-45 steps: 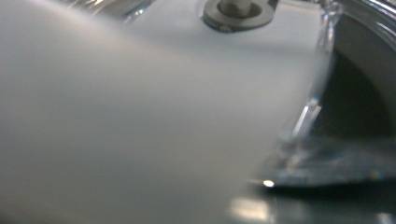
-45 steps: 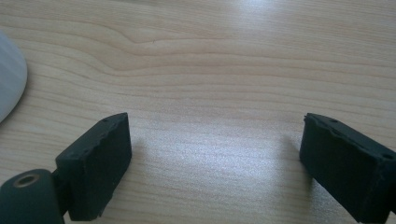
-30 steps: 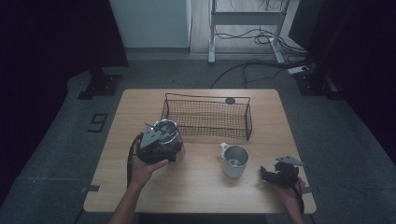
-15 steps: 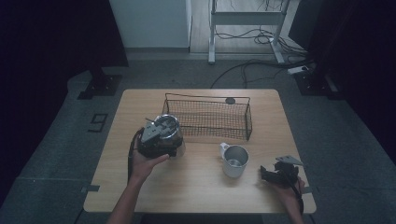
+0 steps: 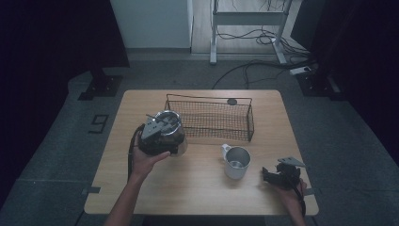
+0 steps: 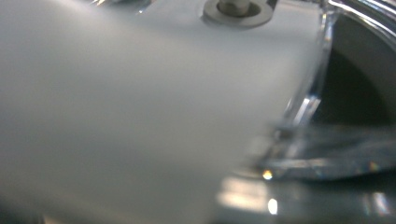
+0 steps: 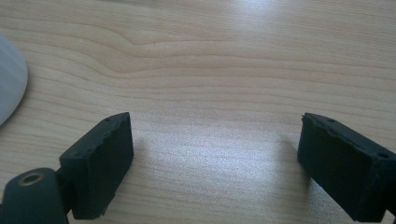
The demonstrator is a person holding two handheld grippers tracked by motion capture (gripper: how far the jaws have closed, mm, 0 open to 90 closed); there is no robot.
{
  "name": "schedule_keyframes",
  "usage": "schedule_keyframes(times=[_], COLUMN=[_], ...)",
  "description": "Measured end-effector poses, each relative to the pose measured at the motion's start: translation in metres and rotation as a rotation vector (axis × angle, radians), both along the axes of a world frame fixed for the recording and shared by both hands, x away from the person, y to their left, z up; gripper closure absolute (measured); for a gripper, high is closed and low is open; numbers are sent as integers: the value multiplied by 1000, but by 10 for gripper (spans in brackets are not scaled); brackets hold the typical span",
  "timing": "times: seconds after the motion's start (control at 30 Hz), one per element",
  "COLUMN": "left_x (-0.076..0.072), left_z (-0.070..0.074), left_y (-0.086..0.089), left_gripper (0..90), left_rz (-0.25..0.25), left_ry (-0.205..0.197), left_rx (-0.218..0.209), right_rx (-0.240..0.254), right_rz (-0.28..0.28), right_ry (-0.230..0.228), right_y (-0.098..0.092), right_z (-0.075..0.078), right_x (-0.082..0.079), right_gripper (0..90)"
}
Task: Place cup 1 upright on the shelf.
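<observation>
**Left tongs on a metal cup by the basket, right tongs idle**

On the table [image 5: 141, 193], high view: left gripper [image 5: 157, 133] sits over a shiny metal cup [image 5: 165, 118], left of centre, just beside the front left corner of the wire basket [image 5: 209, 120]. Left hand [image 5: 147, 160] wraps the gripper from the front. Whether its jaws clench the cup cannot be told from up here. A second metal mug [image 5: 236, 162] stands upright near the front edge, right of centre, apart from the basket. Right gripper [image 5: 277, 176] rests at the front right corner, well apart from the mug.

Left gripper view: blurred pale surface very close to the lens, curved shiny cup rim [image 6: 359, 18] at the right. Jaws hidden; grip cannot be told.

Right gripper view: two black jaws stand apart over bare wood [image 7: 210, 70], nothing between them, released, though they have just been closing a little. Pale mug edge [image 7: 9, 84] at far left.
</observation>
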State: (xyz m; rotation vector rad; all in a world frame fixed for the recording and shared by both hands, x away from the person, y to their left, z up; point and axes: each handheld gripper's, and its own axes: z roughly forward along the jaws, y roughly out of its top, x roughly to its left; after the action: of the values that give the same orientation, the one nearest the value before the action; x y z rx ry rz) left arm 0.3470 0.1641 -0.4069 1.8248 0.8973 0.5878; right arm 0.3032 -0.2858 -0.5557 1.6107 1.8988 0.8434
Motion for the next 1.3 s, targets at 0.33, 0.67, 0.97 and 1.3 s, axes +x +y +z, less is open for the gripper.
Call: schedule_keyframes(times=[0.33, 0.67, 0.97, 1.3], left_x=[8, 18, 30, 41], left_z=[2, 7, 13, 20], left_y=[-7, -10, -10, -16], left_gripper=[39, 39, 40, 40], left_rz=[-6, -2, 5, 7], left_ry=[3, 11, 11, 6], left_rx=[16, 15, -3, -7], right_rx=[0, 0, 0, -1], right_rz=[2, 2, 2, 3], right_ry=[-1, -1, -1, 1], right_y=[0, 0, 0, 0], right_z=[0, 0, 0, 0], right_x=[0, 0, 0, 0], right_gripper=[106, 106, 106, 107])
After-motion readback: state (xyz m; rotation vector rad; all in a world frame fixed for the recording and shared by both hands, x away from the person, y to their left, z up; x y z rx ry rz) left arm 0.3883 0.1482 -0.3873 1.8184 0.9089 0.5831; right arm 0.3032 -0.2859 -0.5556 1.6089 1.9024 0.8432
